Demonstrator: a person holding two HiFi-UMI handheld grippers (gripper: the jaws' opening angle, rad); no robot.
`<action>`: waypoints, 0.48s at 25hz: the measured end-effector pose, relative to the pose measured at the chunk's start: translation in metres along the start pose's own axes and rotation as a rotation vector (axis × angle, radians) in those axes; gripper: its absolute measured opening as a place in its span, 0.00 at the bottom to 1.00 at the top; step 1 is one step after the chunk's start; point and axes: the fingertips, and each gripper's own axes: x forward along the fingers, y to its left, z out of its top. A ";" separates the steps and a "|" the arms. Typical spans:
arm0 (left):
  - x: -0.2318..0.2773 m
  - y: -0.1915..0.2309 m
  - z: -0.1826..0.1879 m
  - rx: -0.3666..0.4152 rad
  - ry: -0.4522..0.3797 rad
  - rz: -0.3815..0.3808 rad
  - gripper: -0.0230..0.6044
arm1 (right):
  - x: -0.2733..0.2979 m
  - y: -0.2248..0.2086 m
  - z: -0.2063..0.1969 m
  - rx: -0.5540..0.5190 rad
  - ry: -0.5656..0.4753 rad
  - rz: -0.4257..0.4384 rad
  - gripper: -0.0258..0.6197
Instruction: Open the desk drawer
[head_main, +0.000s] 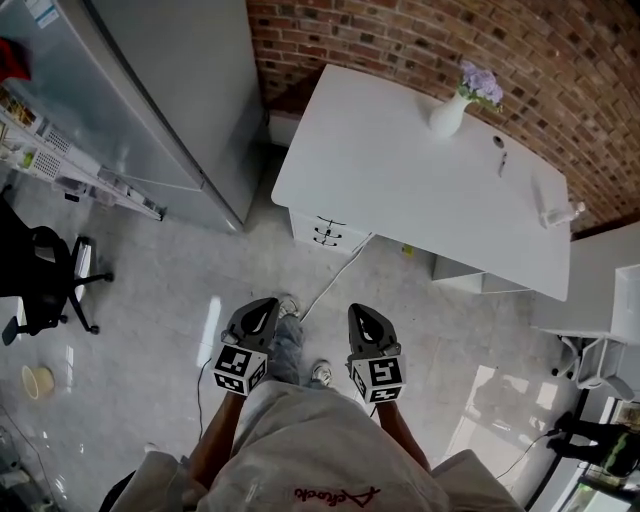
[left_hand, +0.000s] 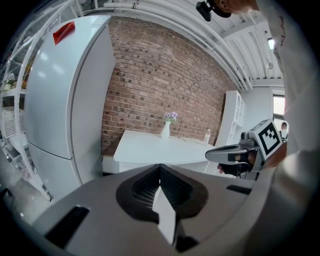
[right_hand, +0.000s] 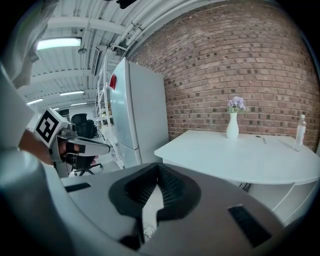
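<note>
A grey refrigerator (head_main: 130, 100) was set beside the brick wall (head_main: 420, 40). A black office chair (head_main: 48, 272) was parked well apart from that wall.

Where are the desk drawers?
In the head view, the white drawer stack with dark handles sits under the white desk, at its left front corner, near the grey fridge.

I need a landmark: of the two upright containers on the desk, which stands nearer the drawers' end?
The white vase with purple flowers; the clear bottle stands at the opposite end of the desk.

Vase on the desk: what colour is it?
The vase is white, holding pale purple flowers; it shows best in the right gripper view.
</note>
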 end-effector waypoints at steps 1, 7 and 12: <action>-0.002 0.000 -0.003 -0.007 0.004 0.002 0.06 | 0.000 0.002 -0.003 0.002 0.005 0.000 0.07; -0.004 -0.003 -0.013 -0.027 0.024 0.000 0.06 | 0.000 0.003 -0.010 0.010 0.023 0.004 0.07; -0.006 -0.004 -0.028 -0.053 0.048 -0.004 0.06 | 0.000 0.002 -0.030 0.014 0.065 -0.006 0.07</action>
